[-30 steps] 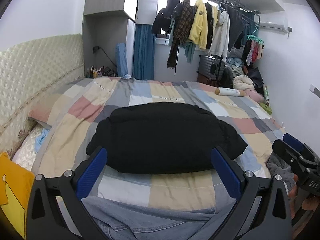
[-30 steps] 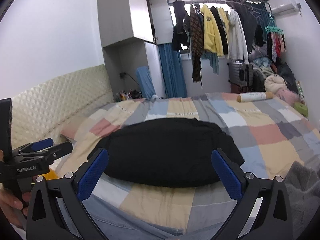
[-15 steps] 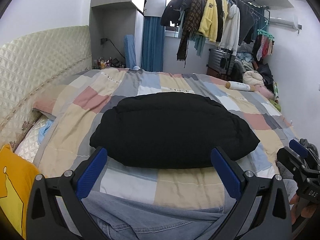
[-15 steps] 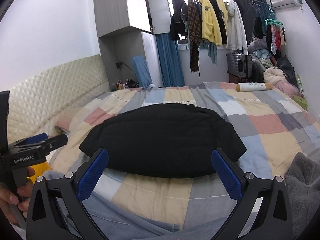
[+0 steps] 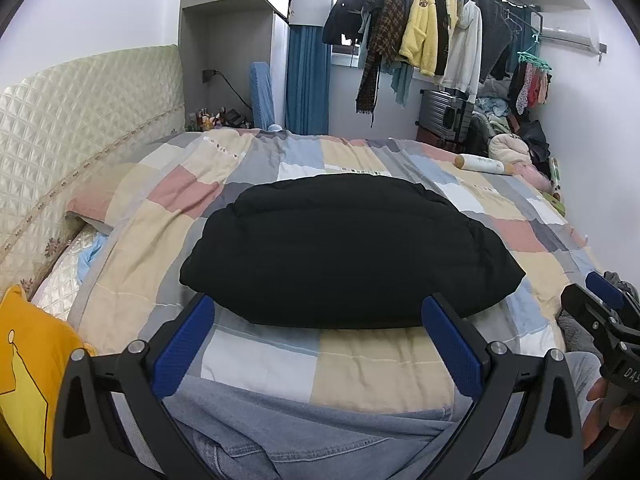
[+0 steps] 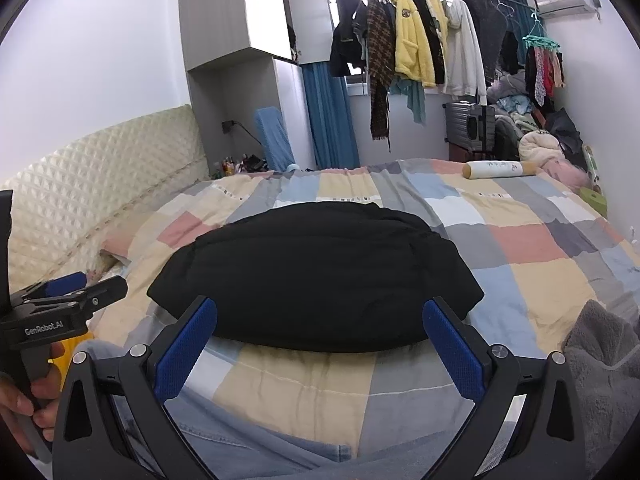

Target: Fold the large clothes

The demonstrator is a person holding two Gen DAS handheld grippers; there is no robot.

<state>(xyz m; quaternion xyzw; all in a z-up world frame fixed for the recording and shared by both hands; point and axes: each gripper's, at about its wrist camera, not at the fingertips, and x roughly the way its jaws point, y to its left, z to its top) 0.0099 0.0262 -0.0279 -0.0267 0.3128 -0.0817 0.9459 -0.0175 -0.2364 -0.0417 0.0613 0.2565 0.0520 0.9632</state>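
Observation:
A black garment [image 5: 344, 252] lies folded into a compact bundle in the middle of the patchwork bed cover [image 5: 380, 368]; it also shows in the right wrist view [image 6: 316, 276]. My left gripper [image 5: 318, 344] is open and empty, held above the near edge of the bed, short of the bundle. My right gripper [image 6: 318, 346] is open and empty at about the same distance. Each gripper shows at the edge of the other's view: the right gripper at the right [image 5: 600, 300] and the left gripper at the left [image 6: 64, 292].
Blue denim [image 5: 312, 432] lies at the near bed edge under the grippers. A grey fleece [image 6: 604, 368] is at the right, a yellow cushion [image 5: 28, 360] at the left. A cylinder pillow [image 6: 496, 169] lies far right. Clothes hang on a rack [image 6: 420, 52] beyond the bed.
Both grippers have drawn back and risen slightly, so the bundle sits lower and more of the room shows. The bundle has not moved. Both grippers stay open.

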